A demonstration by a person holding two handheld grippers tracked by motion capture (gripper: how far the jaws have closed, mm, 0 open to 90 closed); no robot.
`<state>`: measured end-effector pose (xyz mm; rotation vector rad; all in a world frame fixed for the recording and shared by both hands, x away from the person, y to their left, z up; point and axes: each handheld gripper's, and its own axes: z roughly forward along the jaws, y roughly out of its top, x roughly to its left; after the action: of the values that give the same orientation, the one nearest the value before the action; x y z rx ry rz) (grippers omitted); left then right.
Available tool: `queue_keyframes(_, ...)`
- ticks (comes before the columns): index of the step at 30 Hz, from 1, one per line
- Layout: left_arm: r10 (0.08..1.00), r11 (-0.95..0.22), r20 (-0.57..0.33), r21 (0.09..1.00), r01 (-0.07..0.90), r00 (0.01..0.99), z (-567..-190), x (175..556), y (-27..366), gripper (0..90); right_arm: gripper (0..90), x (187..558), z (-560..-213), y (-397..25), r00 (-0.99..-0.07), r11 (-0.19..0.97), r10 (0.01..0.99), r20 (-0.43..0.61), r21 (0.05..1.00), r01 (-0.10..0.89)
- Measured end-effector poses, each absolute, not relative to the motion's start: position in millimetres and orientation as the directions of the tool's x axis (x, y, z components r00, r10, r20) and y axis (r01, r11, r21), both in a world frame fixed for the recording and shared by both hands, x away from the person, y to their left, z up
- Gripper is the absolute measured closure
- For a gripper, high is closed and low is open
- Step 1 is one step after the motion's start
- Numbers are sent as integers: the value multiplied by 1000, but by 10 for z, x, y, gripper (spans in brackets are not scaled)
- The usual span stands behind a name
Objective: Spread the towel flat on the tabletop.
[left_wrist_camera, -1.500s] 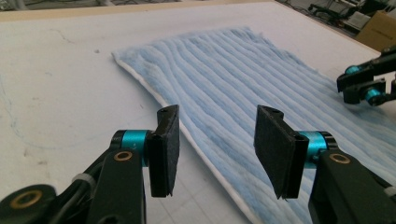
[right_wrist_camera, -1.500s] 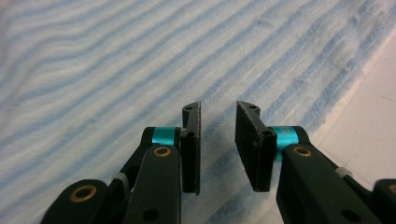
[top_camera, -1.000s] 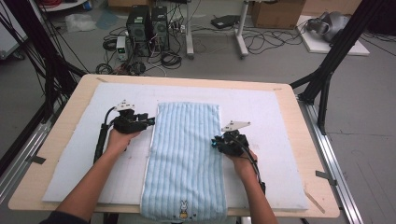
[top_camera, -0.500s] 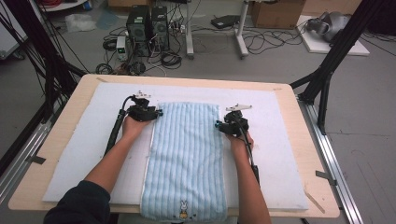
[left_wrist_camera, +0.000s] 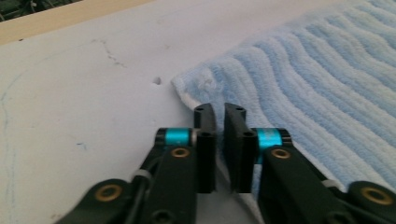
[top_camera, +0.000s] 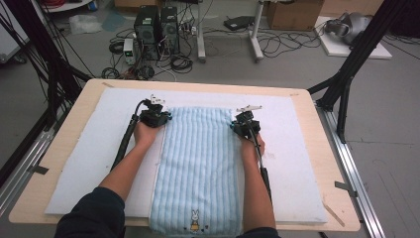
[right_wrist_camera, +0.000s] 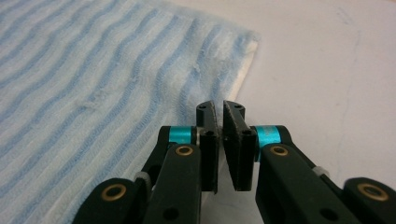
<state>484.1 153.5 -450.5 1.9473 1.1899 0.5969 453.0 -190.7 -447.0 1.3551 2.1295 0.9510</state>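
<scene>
Towel (top_camera: 198, 168): blue striped, lying flat and lengthwise on the white mat (top_camera: 89, 163), rabbit picture at the near end.
Left gripper (top_camera: 157, 117): at the towel's far left corner, jaws nearly together (a thin gap shows), pinching nothing.
Right gripper (top_camera: 242, 125): at the far right corner, jaws likewise almost closed over the towel's edge.
Table (top_camera: 317, 148): wooden, under the mat.

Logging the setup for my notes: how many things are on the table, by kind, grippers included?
Striped blue towel: 1
White mat under it: 1
Grippers: 2, the left gripper and the right gripper, one at each far corner of the towel
Total: 4
</scene>
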Motion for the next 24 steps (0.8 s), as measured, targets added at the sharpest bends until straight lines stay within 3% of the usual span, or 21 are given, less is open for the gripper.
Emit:
queue_keyframes(3, 891, -246, -26, 811, 530, 453, -4492, 4847, 1597, 629, 737, 4527, -4454, -1917, -409, 268, 913, -3, 760, 592)
queue_keyframes(10, 896, -256, -15, 799, 544, 444, -4509, 4877, 1611, 651, 650, 4518, -4409, -1997, -407, 233, 913, 36, 773, 590)
queue_keyframes(16, 913, -231, -23, 793, 563, 408, -4498, 4886, 1670, 551, 585, 4378, -4313, -2040, -481, 291, 877, 13, 782, 551)
queue_keyframes(24, 848, -119, -189, 842, 527, 494, -4414, 4589, 1867, 398, 449, 4082, -4250, -2259, -548, 312, 836, 19, 805, 504)
